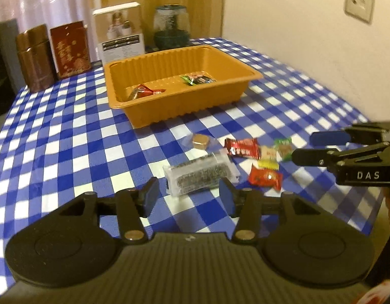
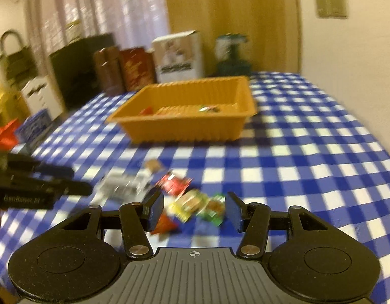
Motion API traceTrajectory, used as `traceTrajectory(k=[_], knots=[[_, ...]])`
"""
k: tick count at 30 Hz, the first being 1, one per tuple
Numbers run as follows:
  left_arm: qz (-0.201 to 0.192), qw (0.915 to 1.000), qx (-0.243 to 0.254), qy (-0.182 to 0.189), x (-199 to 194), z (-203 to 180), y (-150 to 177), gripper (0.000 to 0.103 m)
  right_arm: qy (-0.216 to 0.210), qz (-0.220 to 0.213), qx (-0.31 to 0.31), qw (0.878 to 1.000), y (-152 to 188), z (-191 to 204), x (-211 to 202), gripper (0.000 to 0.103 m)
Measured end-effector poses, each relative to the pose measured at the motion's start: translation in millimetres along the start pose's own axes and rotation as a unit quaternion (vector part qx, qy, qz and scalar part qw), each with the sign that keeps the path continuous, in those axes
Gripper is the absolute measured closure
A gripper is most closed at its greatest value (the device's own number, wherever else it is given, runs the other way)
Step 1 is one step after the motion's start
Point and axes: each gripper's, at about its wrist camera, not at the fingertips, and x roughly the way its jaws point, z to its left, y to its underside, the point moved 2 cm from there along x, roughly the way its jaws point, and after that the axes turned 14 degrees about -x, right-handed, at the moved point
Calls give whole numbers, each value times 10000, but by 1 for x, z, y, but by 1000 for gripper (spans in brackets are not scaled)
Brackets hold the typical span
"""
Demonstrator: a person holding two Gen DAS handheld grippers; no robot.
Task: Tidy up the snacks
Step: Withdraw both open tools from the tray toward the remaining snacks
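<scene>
**Hovering over scattered snacks, both sets of fingers empty**

Lying on the blue-and-white checked worktop point(image 1: 68, 131), a loose cluster of small wrapped snacks sits just in front of a ribbed orange plastic tray point(image 1: 179, 101). The cluster holds a clear packet of dark, speckled contents point(image 1: 200, 176), a gold foil-wrapped cube point(image 1: 200, 142), a red wrapper with white print point(image 1: 243, 147), a second red packet point(image 1: 265, 177), a yellow sweet point(image 1: 268, 164) and a green-wrapped piece point(image 1: 284, 148). Inside the tray lie a red-wrapped snack point(image 1: 144, 91) and a green-and-black one point(image 1: 197, 79).

The left gripper point(image 1: 188, 195) has its fingers moderately apart, nothing between them, the clear packet just beyond. The right gripper point(image 2: 195, 211) is likewise part open and empty above the coloured wrappers, which look blurred there.
</scene>
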Motion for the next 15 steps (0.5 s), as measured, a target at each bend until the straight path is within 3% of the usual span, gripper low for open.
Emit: traceTrajectory(k=[7, 15], knots=[[71, 9984, 543, 140, 7, -1, 1, 47, -442, 168, -460, 9978, -4, 18, 21, 49], [199, 9936, 1045, 368, 16, -3, 6, 45, -558, 389, -929, 9933, 1, 23, 45, 49]])
